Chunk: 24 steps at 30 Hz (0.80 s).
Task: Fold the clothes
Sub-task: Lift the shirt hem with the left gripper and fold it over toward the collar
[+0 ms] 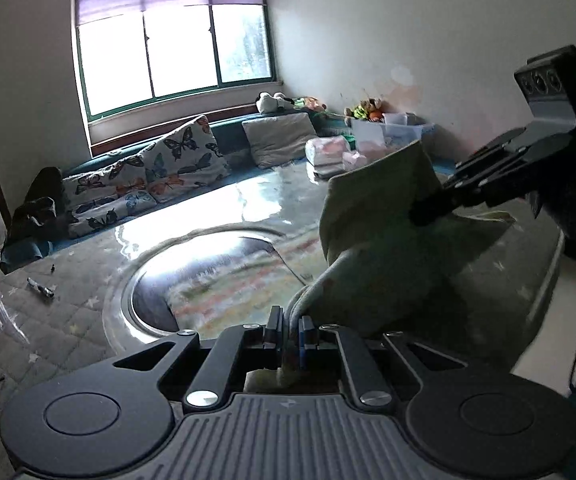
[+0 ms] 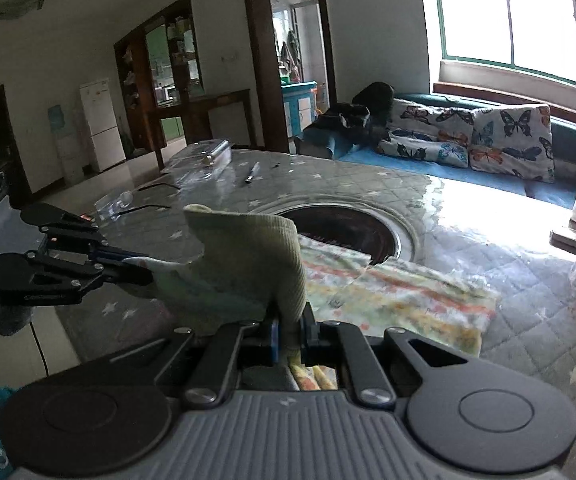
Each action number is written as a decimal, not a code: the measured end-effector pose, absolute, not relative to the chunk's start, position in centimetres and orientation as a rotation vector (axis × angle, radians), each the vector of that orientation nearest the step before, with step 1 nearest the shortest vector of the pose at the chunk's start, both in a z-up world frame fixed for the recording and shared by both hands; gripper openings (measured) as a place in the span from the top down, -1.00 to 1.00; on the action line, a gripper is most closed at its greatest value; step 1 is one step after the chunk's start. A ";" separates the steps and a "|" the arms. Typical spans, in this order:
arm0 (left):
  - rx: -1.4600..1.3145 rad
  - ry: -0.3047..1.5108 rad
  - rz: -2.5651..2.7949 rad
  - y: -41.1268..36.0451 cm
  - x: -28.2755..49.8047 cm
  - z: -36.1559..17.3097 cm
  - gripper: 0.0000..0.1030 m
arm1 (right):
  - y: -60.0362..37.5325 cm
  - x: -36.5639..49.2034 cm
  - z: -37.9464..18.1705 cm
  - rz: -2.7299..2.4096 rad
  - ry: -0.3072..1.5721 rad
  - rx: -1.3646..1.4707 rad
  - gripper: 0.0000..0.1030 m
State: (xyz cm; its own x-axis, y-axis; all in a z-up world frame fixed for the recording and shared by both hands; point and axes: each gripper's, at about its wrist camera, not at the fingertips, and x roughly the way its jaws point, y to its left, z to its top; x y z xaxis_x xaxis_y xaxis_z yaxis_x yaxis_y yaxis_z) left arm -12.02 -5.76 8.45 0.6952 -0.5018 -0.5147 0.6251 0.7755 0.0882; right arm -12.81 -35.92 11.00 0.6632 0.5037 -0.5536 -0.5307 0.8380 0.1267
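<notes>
A pale green ribbed garment hangs stretched in the air between my two grippers, above the table. My left gripper is shut on its near edge. In the left wrist view my right gripper comes in from the right and is shut on the far edge. In the right wrist view my right gripper pinches the green garment, and my left gripper holds its other end at the left. A colourful printed cloth lies flat on the table below. I cannot tell whether it is part of the same garment.
The table has a grey quilted star cover under clear plastic, with a round dark recess in the middle. A pen and a clear box lie at its far side. Butterfly cushions line the window bench.
</notes>
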 end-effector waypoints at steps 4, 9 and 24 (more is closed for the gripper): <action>0.231 0.505 -0.622 -6.0 -8.9 8.8 0.85 | -36.2 -8.6 11.4 0.576 0.629 -0.037 0.84; 0.184 0.541 -0.598 -6.5 -4.3 8.9 0.86 | -35.9 -2.5 11.1 0.559 0.664 -0.045 0.84; 0.116 0.785 -0.495 -7.7 7.2 3.3 0.85 | -36.4 7.2 3.9 0.401 0.773 0.033 0.57</action>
State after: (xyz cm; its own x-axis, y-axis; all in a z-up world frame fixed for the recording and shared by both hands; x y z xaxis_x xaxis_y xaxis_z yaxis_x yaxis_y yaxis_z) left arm 7.24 -7.70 3.30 0.6001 -0.3831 -0.7022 0.4680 0.8801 -0.0802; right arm 7.24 -36.38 3.89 0.6443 0.3645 -0.6724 -0.3405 0.9239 0.1745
